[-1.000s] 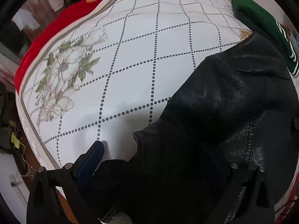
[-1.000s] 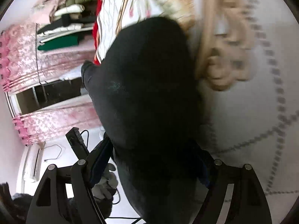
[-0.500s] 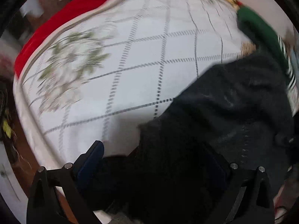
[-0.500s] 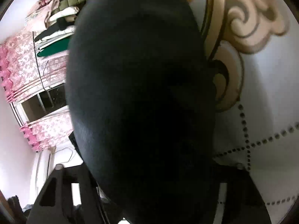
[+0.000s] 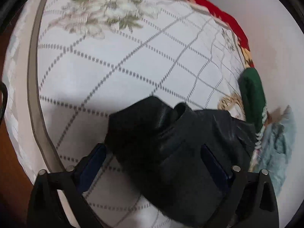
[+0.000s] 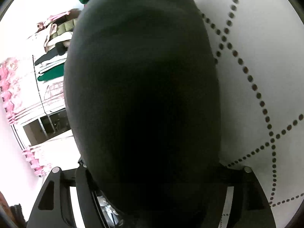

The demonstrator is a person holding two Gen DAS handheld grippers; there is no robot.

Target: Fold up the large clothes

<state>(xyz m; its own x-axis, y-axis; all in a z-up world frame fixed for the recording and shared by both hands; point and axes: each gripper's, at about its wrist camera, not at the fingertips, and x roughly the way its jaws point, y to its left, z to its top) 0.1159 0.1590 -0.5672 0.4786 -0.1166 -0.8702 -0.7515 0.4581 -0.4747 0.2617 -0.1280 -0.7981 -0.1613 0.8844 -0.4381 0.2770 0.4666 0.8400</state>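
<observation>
A black leather jacket (image 5: 182, 138) lies bunched on the white patterned bedspread (image 5: 114, 72). My left gripper (image 5: 152, 157) is open, with the jacket's fabric lying between its blue-padded fingers (image 5: 93, 163). In the right wrist view the black jacket (image 6: 144, 98) fills most of the frame and hides the fingertips of my right gripper (image 6: 150, 174). Whether the right gripper grips the jacket I cannot tell.
A folded dark green garment (image 5: 252, 95) and a pale blue garment (image 5: 279, 144) lie at the bed's right side. A red border (image 5: 218, 13) edges the bedspread. The right wrist view shows a shelf of stacked clothes (image 6: 55, 43) and pink curtains (image 6: 11, 87).
The left gripper swung round, so the bed's flower pattern now sits at the top and the jacket looks more bunched. The jacket has come closer to the right camera, covering it.
</observation>
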